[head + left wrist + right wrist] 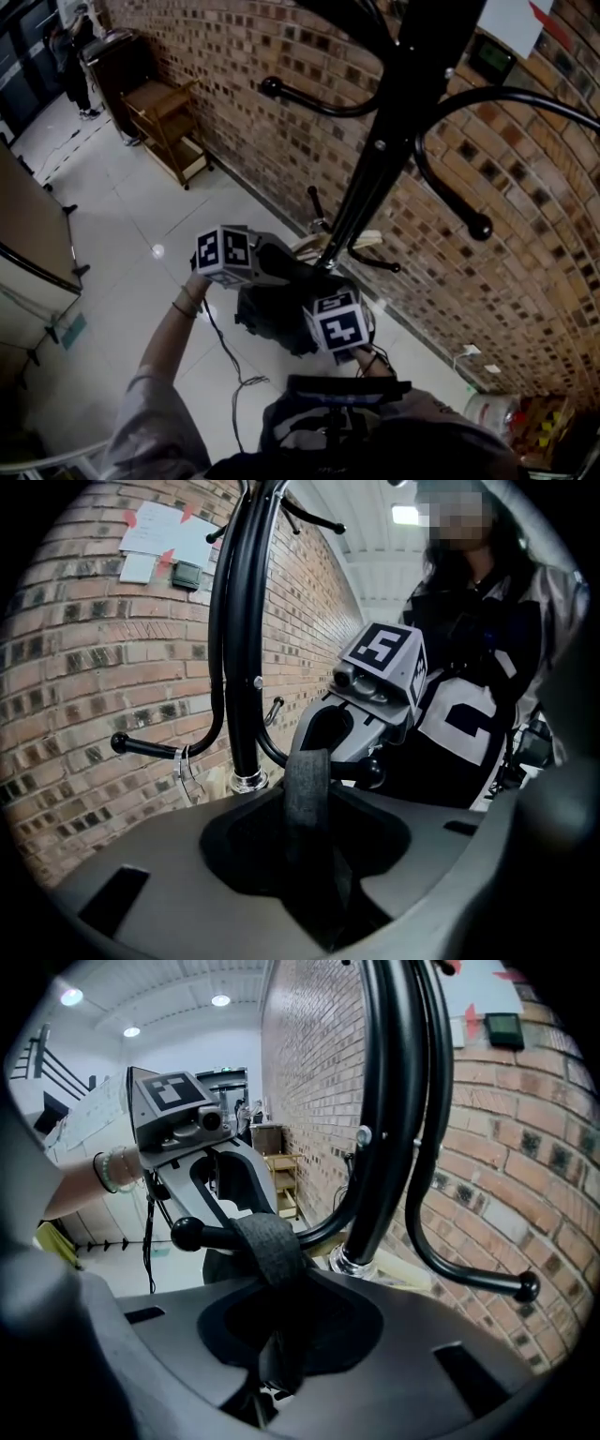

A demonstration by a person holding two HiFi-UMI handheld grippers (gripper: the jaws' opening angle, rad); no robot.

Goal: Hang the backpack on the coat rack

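The black coat rack [375,159] stands by the brick wall [525,262]. The dark backpack [267,319] hangs low beside its pole, under both grippers. Its carry strap [265,1241] already lies over a ball-tipped hook [199,1235]. The left gripper [314,860] and the right gripper [277,1354] each have their jaws clamped on this strap. I judge that only letting go and drawing away remains.

Left forearm [172,330] reaches forward. The left tongs [314,878] are clamped on the backpack strap [307,785]. The right tongs [275,1365] (just beside them, facing them) pinch the same strap, jaws nearly together.
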